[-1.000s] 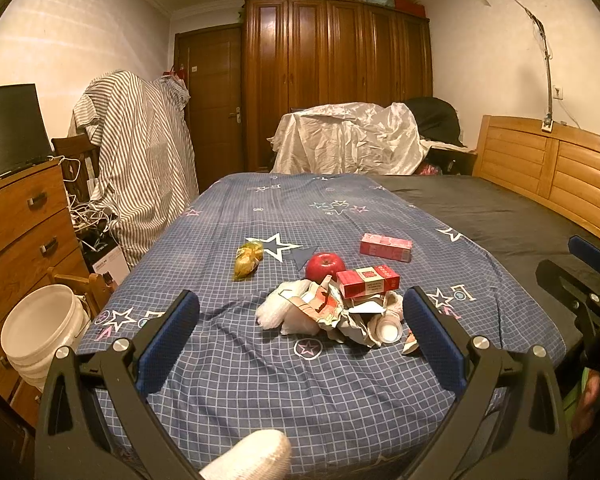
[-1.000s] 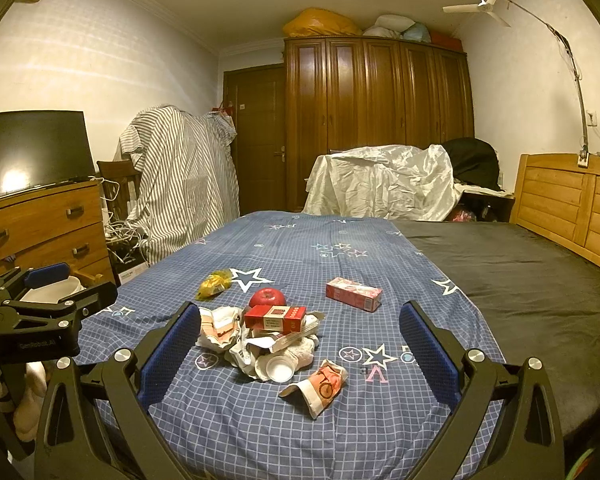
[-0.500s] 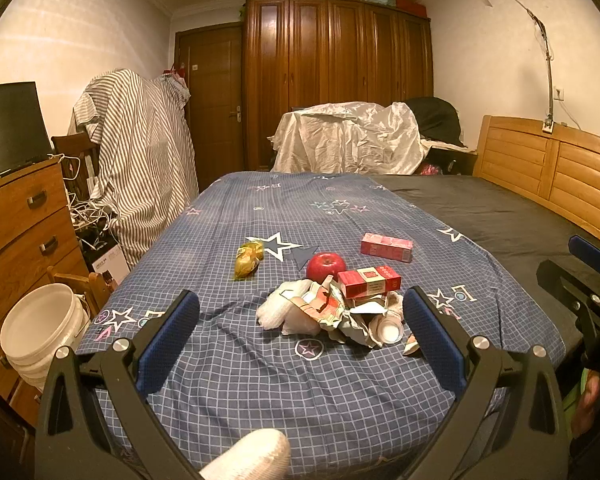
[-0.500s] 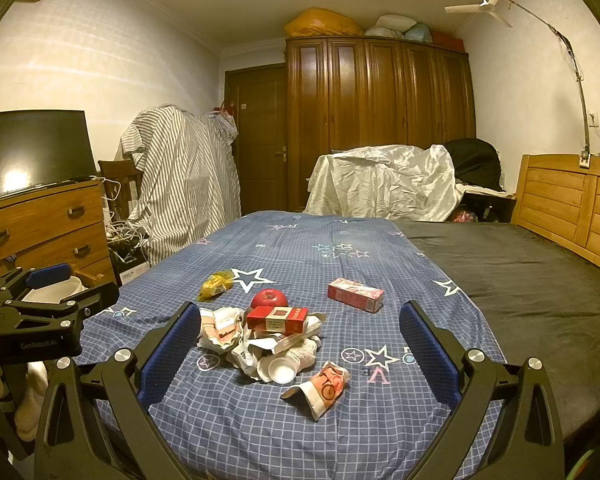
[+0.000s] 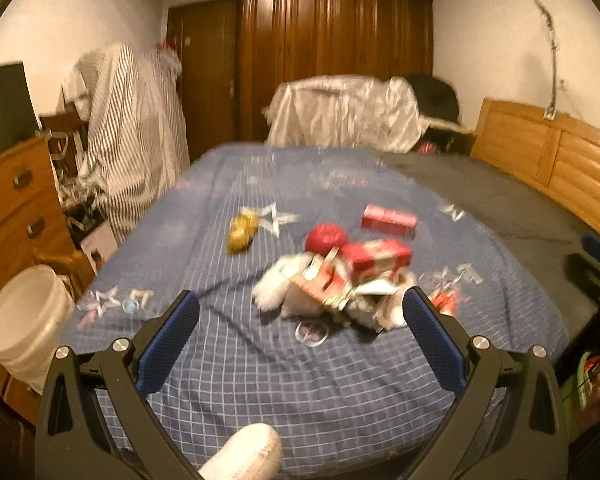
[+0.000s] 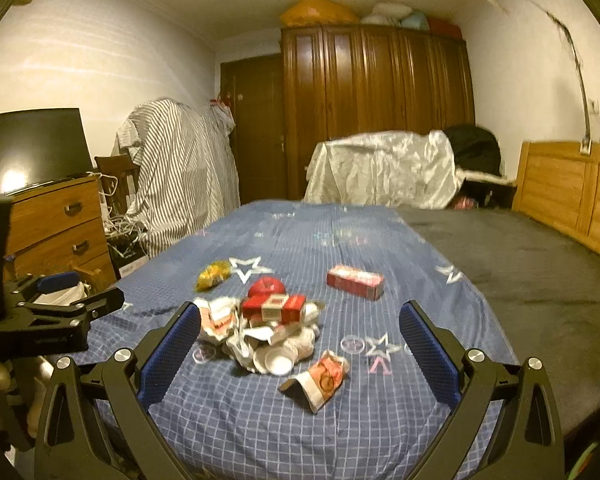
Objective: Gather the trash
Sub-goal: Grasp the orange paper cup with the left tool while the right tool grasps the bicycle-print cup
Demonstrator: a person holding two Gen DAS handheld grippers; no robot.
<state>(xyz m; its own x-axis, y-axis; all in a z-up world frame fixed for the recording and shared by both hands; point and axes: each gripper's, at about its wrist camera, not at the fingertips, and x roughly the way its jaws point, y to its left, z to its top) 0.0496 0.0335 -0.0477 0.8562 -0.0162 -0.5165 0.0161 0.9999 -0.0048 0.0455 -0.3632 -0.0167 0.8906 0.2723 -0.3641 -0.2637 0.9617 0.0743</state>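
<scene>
A pile of crumpled paper trash (image 5: 332,292) (image 6: 260,332) lies on the blue checked bedspread (image 5: 260,360), with a red box (image 5: 376,260) (image 6: 274,308) on top and a red apple (image 5: 326,236) (image 6: 266,286) behind it. A second red box (image 5: 388,220) (image 6: 354,282), a yellow wrapper (image 5: 242,232) (image 6: 212,276) and a crushed paper cup (image 6: 320,378) lie apart. My left gripper (image 5: 300,340) is open and empty in front of the pile. My right gripper (image 6: 298,350) is open and empty, with the pile between its fingers in view.
A white bucket (image 5: 24,320) stands on the floor at the left beside a wooden dresser (image 5: 8,216). The bed's wooden headboard (image 5: 548,160) runs along the right. A wardrobe (image 6: 376,112) and striped covered furniture (image 6: 180,176) stand at the back.
Both grippers have moved forward toward the pile, so the trash looks larger and lower in view. The left wrist view is motion-blurred. Both stay open.
</scene>
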